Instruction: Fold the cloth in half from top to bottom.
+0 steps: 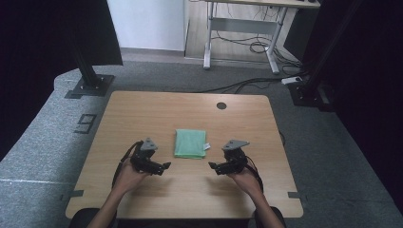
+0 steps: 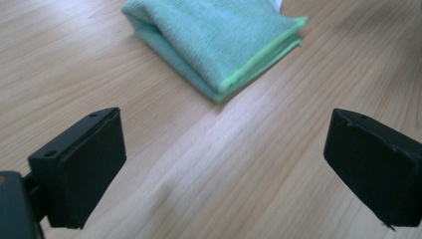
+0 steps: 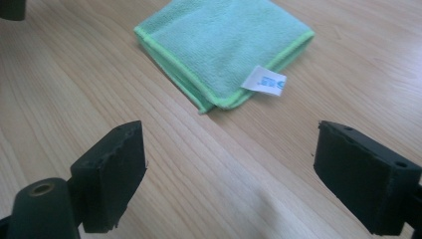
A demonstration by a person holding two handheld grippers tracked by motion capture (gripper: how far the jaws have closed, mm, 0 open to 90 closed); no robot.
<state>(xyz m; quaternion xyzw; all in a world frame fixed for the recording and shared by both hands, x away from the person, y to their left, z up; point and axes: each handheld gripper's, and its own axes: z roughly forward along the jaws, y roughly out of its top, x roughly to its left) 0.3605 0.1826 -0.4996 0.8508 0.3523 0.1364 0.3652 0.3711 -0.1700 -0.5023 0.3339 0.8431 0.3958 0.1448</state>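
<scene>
Folded green cloth [image 1: 190, 143] on the table [image 1: 142, 109], sitting between two open tongs.

The cloth is folded into a neat flat square with a lighter green stitched edge, and it lies on the wood ahead of both tongs, not touching either. A small white tag [image 3: 264, 80] sticks out from the corner nearest the right tong [image 1: 212, 166]. In the high view the left tong [image 1: 164, 166] is just to the cloth's left and a bit nearer the person, the right tong just to its right, and their tips point in toward each other. Both have their jaws spread wide with only bare wood between them, so neither is holding anything. A hand [image 1: 127, 176] grips each one from below. Far side of the table has a small dark round hole [image 1: 221, 105].
</scene>
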